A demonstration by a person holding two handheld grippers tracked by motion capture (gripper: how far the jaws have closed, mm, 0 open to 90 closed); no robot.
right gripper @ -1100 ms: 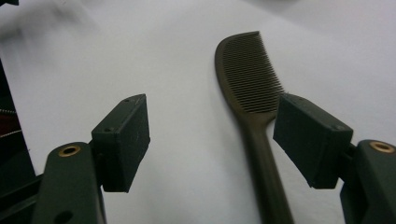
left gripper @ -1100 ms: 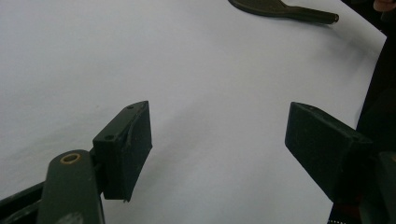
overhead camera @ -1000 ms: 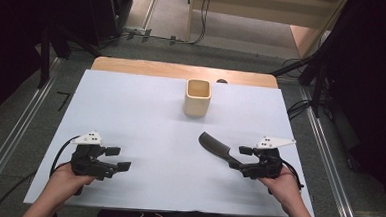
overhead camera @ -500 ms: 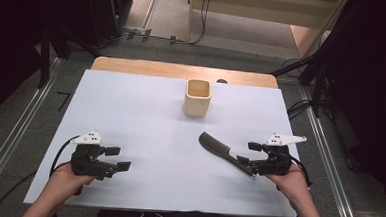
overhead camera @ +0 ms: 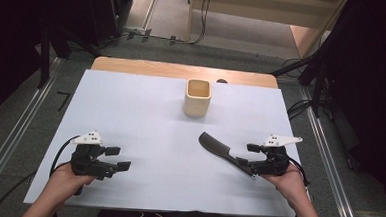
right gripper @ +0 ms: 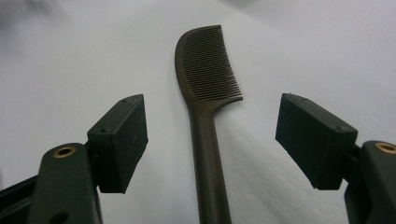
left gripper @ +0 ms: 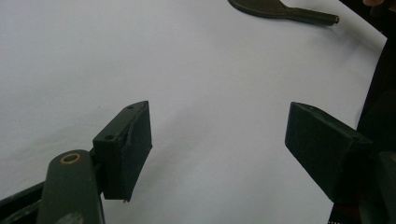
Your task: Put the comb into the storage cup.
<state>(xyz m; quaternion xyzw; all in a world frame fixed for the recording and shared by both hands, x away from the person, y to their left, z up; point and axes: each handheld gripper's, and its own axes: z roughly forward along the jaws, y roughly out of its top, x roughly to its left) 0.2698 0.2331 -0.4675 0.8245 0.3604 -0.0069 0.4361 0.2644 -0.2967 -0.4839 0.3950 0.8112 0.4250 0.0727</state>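
On the white table (overhead camera: 146, 111), a dark comb (right gripper: 205, 88) lies flat between the open right tool (right gripper: 212, 140).

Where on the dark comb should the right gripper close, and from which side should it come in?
Probably on the handle. The comb lies flat on the white sheet, its long narrow handle running between the open jaws of the right gripper, toothed head pointing away. Come from the handle end, jaws straddling the handle's two sides.
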